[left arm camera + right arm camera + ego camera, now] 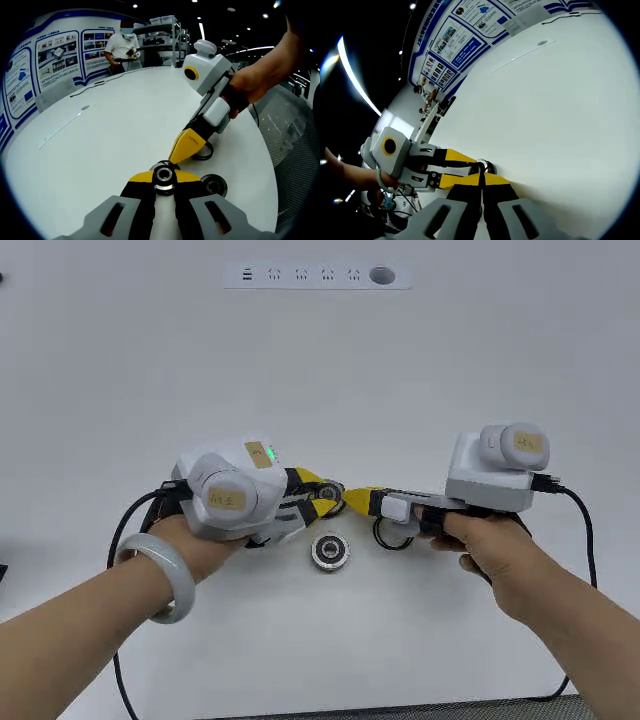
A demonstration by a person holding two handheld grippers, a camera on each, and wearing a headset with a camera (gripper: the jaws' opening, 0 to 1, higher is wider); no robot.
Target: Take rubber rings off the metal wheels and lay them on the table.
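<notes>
My left gripper (pixel 320 501) is shut on a small metal wheel (pixel 327 496) held just above the white table (pixel 330 390); the wheel (pixel 164 175) sits between its yellow tips (pixel 164 180). My right gripper (pixel 353 502) comes in from the right, its jaws shut, and its tips (pixel 175 157) pinch the black rubber ring on that wheel's rim. In the right gripper view, the tips (pixel 481 176) meet the wheel (pixel 486 165) held by the left gripper (pixel 474 166). A second wheel (pixel 329 551) (pixel 215 185) lies flat on the table. One loose black ring (pixel 393 536) (pixel 202 153) lies under the right gripper.
A white power strip (pixel 317 276) lies at the far side of the table. Black cables (pixel 125 530) trail from both grippers toward the near table edge (pixel 400 708). A person (pixel 122 45) stands well beyond the table.
</notes>
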